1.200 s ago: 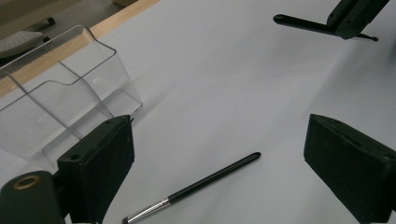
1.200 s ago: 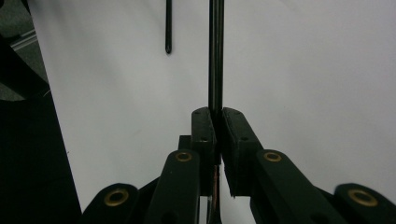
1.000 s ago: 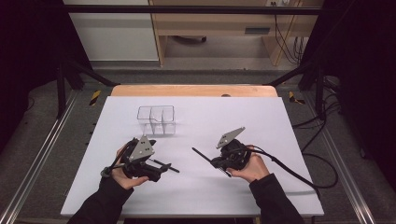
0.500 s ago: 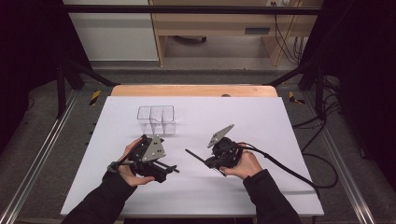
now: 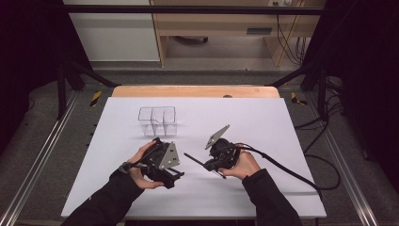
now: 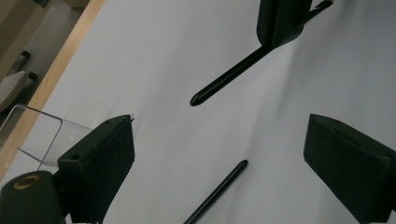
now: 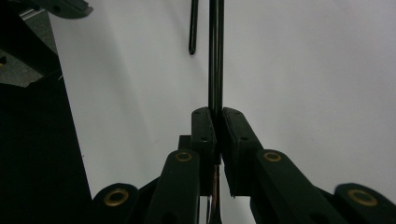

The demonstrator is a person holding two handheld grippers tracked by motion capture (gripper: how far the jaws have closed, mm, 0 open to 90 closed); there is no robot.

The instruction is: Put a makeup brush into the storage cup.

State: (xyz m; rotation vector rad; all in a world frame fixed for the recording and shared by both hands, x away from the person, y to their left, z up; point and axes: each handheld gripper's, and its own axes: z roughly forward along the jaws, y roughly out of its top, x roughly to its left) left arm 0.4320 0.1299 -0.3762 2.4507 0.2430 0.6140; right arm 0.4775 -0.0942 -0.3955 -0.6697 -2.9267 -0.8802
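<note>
My right gripper (image 5: 208,163) (image 7: 217,113) is shut on a thin black rod (image 5: 194,159) (image 7: 215,56), which sticks out leftward over the white table top. The left gripper view shows that same held rod (image 6: 224,79) coming in from the top. My left gripper (image 5: 175,173) (image 6: 222,121) is open, its jaws wide apart just above the table. A second black rod (image 6: 217,191) (image 7: 192,28) lies loose on the table below and between those jaws. A clear plastic compartment holder (image 5: 157,120) (image 6: 39,135) stands behind the left hand.
The white table top (image 5: 263,117) has a wooden strip (image 5: 195,91) along its far edge. A black cable (image 5: 287,167) trails from the right gripper to the right. Metal rails (image 5: 42,155) run along both sides of the table.
My left hand has moved to the right, closer to the right gripper and the rod tip. The right gripper has stayed shut on its rod and barely shifted.
</note>
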